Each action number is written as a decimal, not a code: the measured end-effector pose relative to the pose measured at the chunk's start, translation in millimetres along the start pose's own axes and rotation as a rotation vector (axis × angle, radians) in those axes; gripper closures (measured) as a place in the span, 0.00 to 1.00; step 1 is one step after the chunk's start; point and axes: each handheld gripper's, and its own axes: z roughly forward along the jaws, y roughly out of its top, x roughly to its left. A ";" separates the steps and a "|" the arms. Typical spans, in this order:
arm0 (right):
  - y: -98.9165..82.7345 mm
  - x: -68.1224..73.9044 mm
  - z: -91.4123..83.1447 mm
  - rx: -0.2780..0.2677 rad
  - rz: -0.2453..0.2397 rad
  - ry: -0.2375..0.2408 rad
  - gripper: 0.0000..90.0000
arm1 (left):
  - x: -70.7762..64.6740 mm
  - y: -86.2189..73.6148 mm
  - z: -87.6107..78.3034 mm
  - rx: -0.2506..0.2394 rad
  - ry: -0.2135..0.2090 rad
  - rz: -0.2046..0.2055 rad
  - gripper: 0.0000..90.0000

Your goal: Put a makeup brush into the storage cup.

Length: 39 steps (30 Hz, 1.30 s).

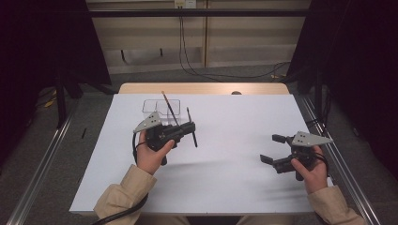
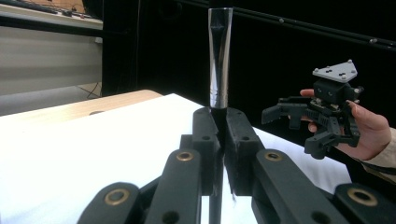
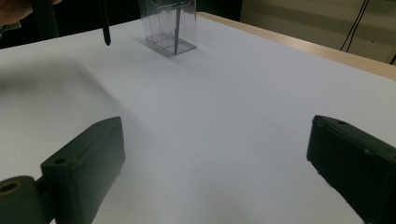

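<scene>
High view: the left gripper (image 1: 187, 129) is clamped on a slim dark brush (image 1: 191, 133), gripping it near the middle of its length so the brush stands roughly upright, just above the white table sheet (image 1: 234, 187). At about eleven o'clock from that gripper, close behind it, stands a clear plastic holder (image 1: 162, 108) with a second brush (image 1: 170, 108) leaning in it. The right gripper (image 1: 274, 149) hangs well apart at four o'clock, jaws spread wide with nothing between them.

Left gripper view: the two black jaws press together on the brush's thin shaft, and its shiny metal ferrule (image 2: 219, 60) rises toward twelve o'clock. The right gripper (image 2: 299, 126) shows at three o'clock, fingers apart.

Right gripper view: its own jaws stand far apart at the lower corners over bare sheet. The clear holder (image 3: 170, 23) sits at twelve o'clock with the second brush (image 3: 177, 28) inside; the held brush's dark tip (image 3: 106, 28) hangs at eleven o'clock.

The brush looks light, stiff and thin, with a smooth lacquered handle likely to pivot or slip in a pinch. Holding the shaft just below the ferrule, as now, seems soundest; the bristle end should be spared.
</scene>
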 end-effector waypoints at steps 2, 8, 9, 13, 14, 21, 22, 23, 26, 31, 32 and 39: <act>-1.3 0.6 -0.2 0.004 0.000 0.003 0.05 | 0.2 0.4 -0.9 -0.001 0.003 0.002 0.93; -0.8 2.2 1.1 0.001 -0.009 0.011 0.05 | 0.8 1.4 -3.8 -0.002 0.013 0.005 0.93; -0.8 2.3 1.2 0.000 -0.009 0.012 0.05 | 1.1 1.7 -4.5 -0.001 0.016 0.008 0.93; -1.7 1.3 2.3 0.001 -0.006 0.019 0.05 | 2.5 2.4 -6.6 0.001 0.025 0.003 0.93; -1.7 1.1 2.5 0.002 -0.006 0.019 0.05 | 2.9 2.5 -7.0 0.004 0.028 0.003 0.93; -2.3 1.0 3.5 0.002 -0.009 0.025 0.05 | 7.3 5.5 -8.6 -0.002 0.046 -0.001 0.93; -2.3 0.9 3.4 0.002 -0.009 0.025 0.05 | 8.0 6.4 -8.7 -0.004 0.047 -0.001 0.93; -2.4 0.9 3.1 0.001 -0.010 0.024 0.05 | 8.7 7.3 -8.8 -0.005 0.050 0.001 0.93; -2.6 0.4 2.0 0.001 -0.008 0.019 0.05 | 10.7 9.8 -9.0 -0.004 0.059 -0.003 0.93; -3.4 0.0 1.4 0.000 -0.006 0.021 0.05 | 15.4 13.7 -9.6 -0.009 0.073 -0.001 0.93; -3.5 -0.2 1.5 -0.001 -0.008 0.022 0.05 | 16.4 14.9 -10.1 -0.006 0.078 0.001 0.93; -3.2 0.5 3.0 0.003 -0.016 0.028 0.05 | 23.3 18.8 -11.5 -0.002 0.104 0.008 0.93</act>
